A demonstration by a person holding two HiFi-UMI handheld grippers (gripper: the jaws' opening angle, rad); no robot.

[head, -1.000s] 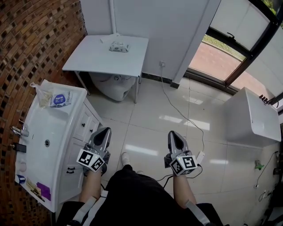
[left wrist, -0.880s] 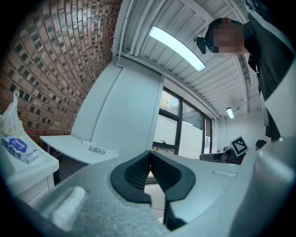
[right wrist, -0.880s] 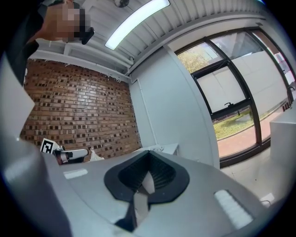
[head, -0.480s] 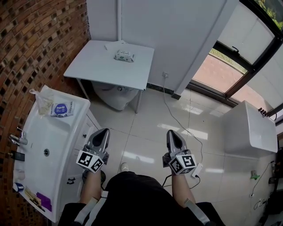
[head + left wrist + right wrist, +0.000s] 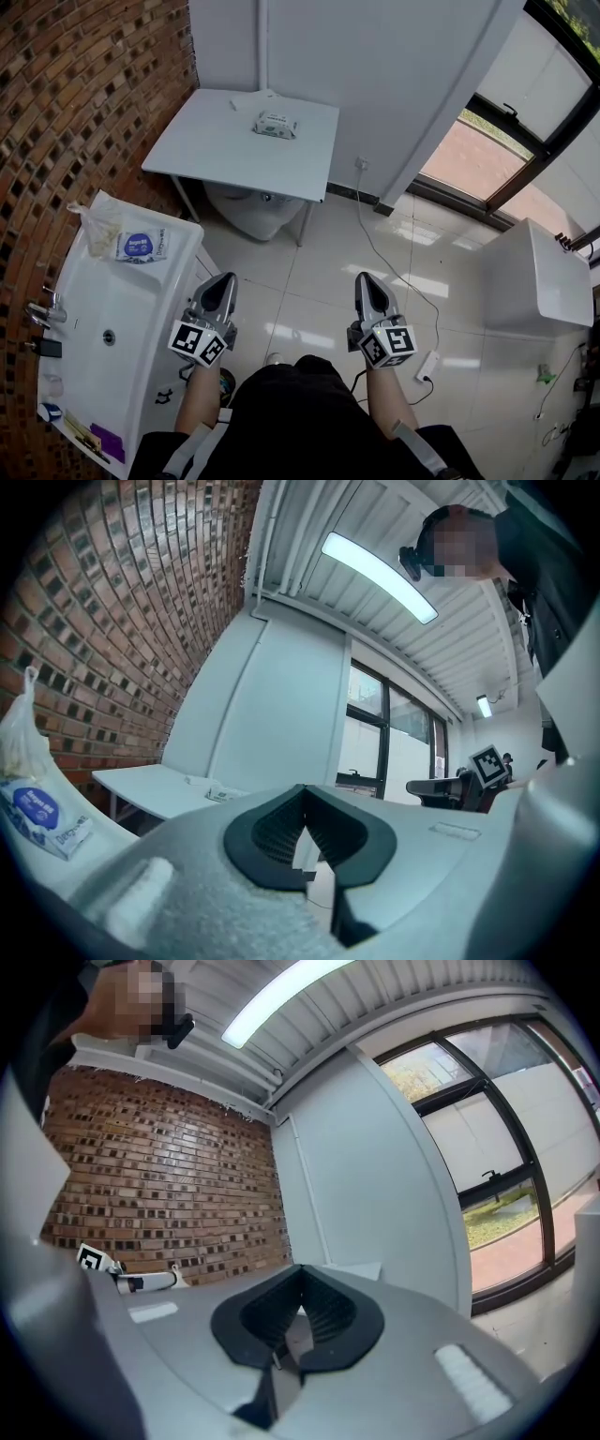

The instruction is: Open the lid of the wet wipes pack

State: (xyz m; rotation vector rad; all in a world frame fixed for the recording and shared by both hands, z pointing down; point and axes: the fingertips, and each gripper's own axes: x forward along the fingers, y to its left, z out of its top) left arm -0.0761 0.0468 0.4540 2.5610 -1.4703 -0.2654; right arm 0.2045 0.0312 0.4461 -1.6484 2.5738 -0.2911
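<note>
A green-and-white wet wipes pack (image 5: pixel 275 124) lies flat on the far part of a white table (image 5: pixel 216 150) against the wall; in the left gripper view it shows small as the pack (image 5: pixel 221 794) on the table (image 5: pixel 150 792). My left gripper (image 5: pixel 221 282) and right gripper (image 5: pixel 368 279) are held side by side over the tiled floor, well short of the table, both pointing toward it. Both are shut with nothing between the jaws, as the left gripper (image 5: pixel 302 814) and right gripper (image 5: pixel 298 1301) show close up.
A white washbasin (image 5: pixel 80 370) stands along the brick wall at left, with a blue-labelled pack (image 5: pixel 142 246) and a plastic bag (image 5: pixel 98 228) on it. A toilet (image 5: pixel 248 212) sits under the table. A cable (image 5: pixel 389 267) runs across the floor. A white cabinet (image 5: pixel 534 277) stands at right.
Both grippers and the person have moved forward toward the table; the table and wipes pack now sit lower and nearer in the head view. Both grippers stayed shut.
</note>
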